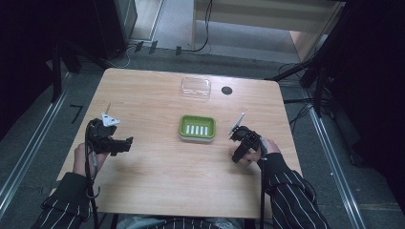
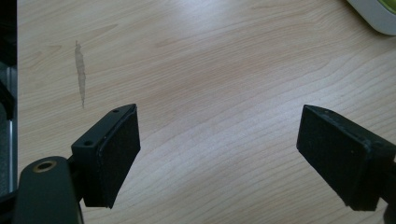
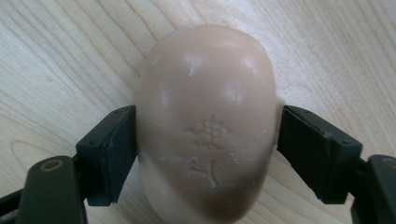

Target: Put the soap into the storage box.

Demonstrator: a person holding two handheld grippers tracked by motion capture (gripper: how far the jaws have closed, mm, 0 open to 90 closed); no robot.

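Note:
An oval, beige bar of soap (image 3: 205,121) with a stamped mark lies on the wooden table (image 1: 157,176). My right gripper (image 3: 208,149) is shut on it, both black pads pressing its sides. In the high view this gripper (image 1: 240,149) sits low on the table, right of a green soap dish (image 1: 197,128) with a slotted white insert. My left gripper (image 1: 119,144) hovers at the table's left side, pointing toward the dish. Its jaws (image 2: 217,144) stand wide open over bare wood, holding nothing. A corner of the dish (image 2: 373,14) shows at the upper right of the left gripper view.
A clear plastic lid (image 1: 196,88) rests near the table's far edge, with a round black cable hole (image 1: 227,90) just right of it. A faint dark streak (image 2: 80,70) marks the wood. Cables and dark stands ring the table on the floor.

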